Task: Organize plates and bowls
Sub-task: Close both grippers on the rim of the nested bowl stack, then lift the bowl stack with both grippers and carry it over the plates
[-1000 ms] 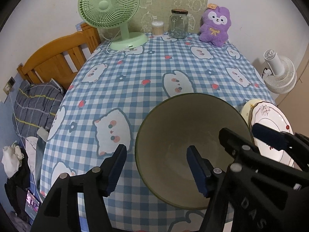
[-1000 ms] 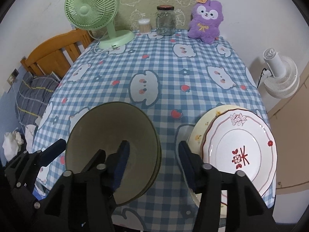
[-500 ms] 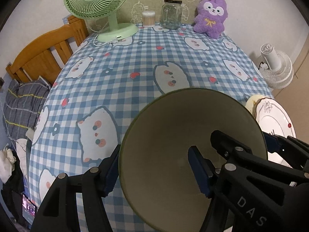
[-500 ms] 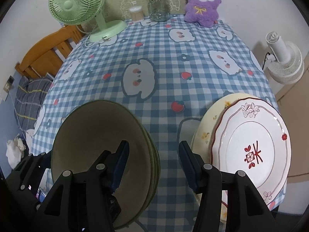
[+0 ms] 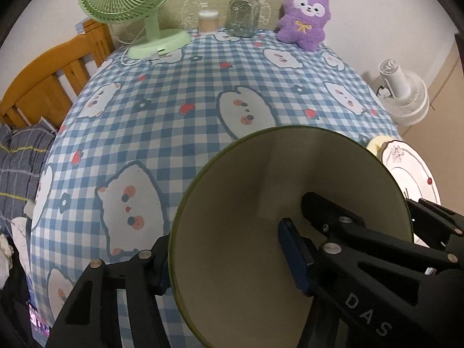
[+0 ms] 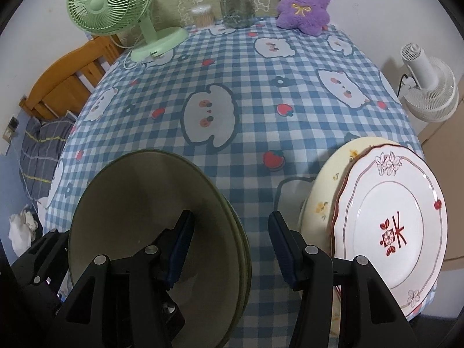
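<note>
An olive-green bowl [image 5: 261, 217] fills the lower middle of the left wrist view. My left gripper [image 5: 226, 255] straddles its near rim, one finger inside and one outside, and looks shut on it. The bowl [image 6: 130, 217] also shows at lower left in the right wrist view, nested in other green bowls whose rims show at its right edge. My right gripper [image 6: 229, 246] is open and empty, between the bowls and the plates. A white plate with red flowers [image 6: 391, 232] lies on a cream plate [image 6: 324, 191] at lower right; the white plate also shows in the left wrist view [image 5: 406, 168].
A blue checked tablecloth [image 6: 232, 72] covers the table. At the far edge stand a green fan [image 5: 127, 3], a cotton-swab jar [image 5: 207, 21], a glass jar [image 5: 243, 14] and a purple plush toy [image 5: 304, 17]. A wooden bed frame [image 5: 49, 78] is at left, a white fan [image 6: 426, 87] at right.
The left gripper has closed in on the bowl's rim and the bowl now looms larger and nearer. The right gripper has shifted slightly toward the table, still open.
</note>
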A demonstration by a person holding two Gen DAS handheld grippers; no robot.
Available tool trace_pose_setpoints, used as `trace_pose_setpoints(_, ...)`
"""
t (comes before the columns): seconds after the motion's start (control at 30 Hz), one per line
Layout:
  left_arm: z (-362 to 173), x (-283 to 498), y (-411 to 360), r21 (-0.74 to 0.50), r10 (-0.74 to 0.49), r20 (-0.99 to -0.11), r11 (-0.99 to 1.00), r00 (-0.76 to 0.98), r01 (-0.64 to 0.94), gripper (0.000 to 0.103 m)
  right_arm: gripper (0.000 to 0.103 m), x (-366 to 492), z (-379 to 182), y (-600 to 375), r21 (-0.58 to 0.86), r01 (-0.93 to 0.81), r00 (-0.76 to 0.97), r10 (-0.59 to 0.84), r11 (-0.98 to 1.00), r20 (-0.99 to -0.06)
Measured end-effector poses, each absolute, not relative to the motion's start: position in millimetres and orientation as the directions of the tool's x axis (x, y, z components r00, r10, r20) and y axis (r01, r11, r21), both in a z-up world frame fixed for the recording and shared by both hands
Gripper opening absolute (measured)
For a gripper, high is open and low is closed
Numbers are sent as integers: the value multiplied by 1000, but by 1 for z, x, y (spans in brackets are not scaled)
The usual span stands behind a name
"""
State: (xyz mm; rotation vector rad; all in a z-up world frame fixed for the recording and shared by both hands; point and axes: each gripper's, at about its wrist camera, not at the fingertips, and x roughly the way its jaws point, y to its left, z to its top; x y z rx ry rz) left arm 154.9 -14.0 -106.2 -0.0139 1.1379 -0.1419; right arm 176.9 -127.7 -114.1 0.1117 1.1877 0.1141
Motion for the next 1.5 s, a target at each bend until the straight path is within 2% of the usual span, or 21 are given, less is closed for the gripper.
trace_pose_setpoints(0.1,-106,157,-14,-99,-144,-907,986,396,134,58,51,177,-114,-123,136,-20,361,134,990,-923)
trace_pose_setpoints(0.2,-106,157,-13,-105,-157,-907,983,390,150,57,43,175,-113,-119,141,-10,361,135,990,-923)
trace_pose_setpoints(0.63,-107,162,-9,-148,-194,-913,977,358,153,55,44,174,-113,-118,139,32,358,119,990,-926)
trace_pose_setpoints(0.93,-103,157,-14,-133,-159,-920,986,359,98,55,44,176,-111,-126,172,7,332,160,985,-929)
trace_pose_setpoints(1.5,-68,153,-54,-138,-164,-902,986,401,93,55,44,168,-71,-171,162,-2,389,150,987,-909)
